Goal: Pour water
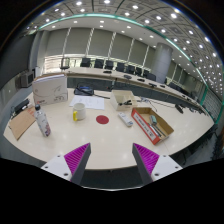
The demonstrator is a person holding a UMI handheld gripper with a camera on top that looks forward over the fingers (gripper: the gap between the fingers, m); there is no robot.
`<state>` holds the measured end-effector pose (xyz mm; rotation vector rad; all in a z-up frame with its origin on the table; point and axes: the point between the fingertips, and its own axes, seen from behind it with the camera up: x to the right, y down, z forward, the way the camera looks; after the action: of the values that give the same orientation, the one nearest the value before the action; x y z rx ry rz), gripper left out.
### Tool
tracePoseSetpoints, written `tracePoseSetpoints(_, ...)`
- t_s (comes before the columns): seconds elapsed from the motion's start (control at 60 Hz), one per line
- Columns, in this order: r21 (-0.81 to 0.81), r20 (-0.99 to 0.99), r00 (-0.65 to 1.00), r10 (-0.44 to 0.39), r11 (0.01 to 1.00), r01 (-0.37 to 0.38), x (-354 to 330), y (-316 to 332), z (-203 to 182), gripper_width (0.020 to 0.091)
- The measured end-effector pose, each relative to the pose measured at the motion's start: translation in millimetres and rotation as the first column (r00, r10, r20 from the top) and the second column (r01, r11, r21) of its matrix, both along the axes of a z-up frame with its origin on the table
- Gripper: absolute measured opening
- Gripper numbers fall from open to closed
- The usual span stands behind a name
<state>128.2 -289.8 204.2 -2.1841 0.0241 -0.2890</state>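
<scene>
Your gripper (pixel 108 158) hangs with fingers apart, holding nothing — the table (pixel 110 140) lies beyond. At frame's left stand a bottle (pixel 42 122) and cup (pixel 78 111) — contents unreadable.

Your tabletop (pixel 100 140) looks like a smooth, pale laminate with a soft matt sheen. The bottle (pixel 42 122) on it seems clear plastic with a printed label, and the cup (pixel 78 112) beside it reads as smooth and light, paper or plastic, you cannot tell which. The open box (pixel 152 124) is plain brown cardboard, matt, with a red printed lining. The small red disc (pixel 102 119) looks smooth. On your hand-held gripper (pixel 111 160) the pads (pixel 77 157) are magenta with a ribbed, rubbery texture, and the fingers stand apart
</scene>
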Motion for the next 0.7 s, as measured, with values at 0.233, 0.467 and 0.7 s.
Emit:
tracePoseSetpoints(0.233,0.034,-0.095,0.990,0.108,0.994,-0.105,-157,14,-39,0.0862)
tracePoseSetpoints(0.467,0.108,-0.166,0.962,0.217,0.973,-0.201,-287,75,-97,0.0862)
tracePoseSetpoints(0.7,0.224,-0.141,0.959,0.246,0.951,-0.211,-330,167,-133,0.0861)
